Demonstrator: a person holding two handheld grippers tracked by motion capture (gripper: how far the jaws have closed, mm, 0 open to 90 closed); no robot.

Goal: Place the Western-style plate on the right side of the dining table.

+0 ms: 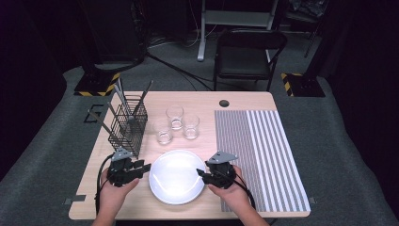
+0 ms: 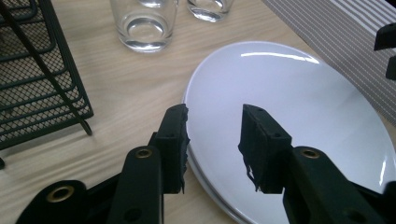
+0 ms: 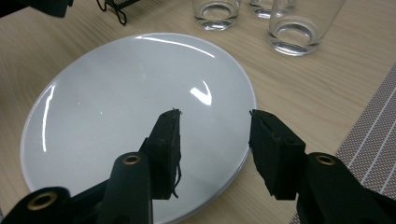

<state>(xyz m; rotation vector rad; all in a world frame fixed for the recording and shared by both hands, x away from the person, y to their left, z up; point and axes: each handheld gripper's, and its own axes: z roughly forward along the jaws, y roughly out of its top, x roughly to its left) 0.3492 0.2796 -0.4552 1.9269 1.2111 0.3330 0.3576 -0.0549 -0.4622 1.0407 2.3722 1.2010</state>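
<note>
A white plate (image 1: 176, 176) lies on the wooden table near its front edge, between my two grippers. My left gripper (image 1: 142, 167) is at the plate's left rim, open and holding nothing. In the left gripper view its jaws (image 2: 215, 135) stand apart over the plate (image 2: 289, 93), the left jaw above the rim. My right gripper (image 1: 201, 173) is at the plate's right rim, also open. In the right gripper view the jaws (image 3: 215, 140) straddle the near rim of the plate (image 3: 116, 102), and I cannot tell whether they touch it.
A black wire basket (image 1: 127, 125) holding several utensils stands left of the plate. Three empty glasses (image 1: 174, 116) are grouped behind the plate. A striped placemat (image 1: 256, 150) covers the table's right side. A folding chair (image 1: 247, 54) stands beyond the table.
</note>
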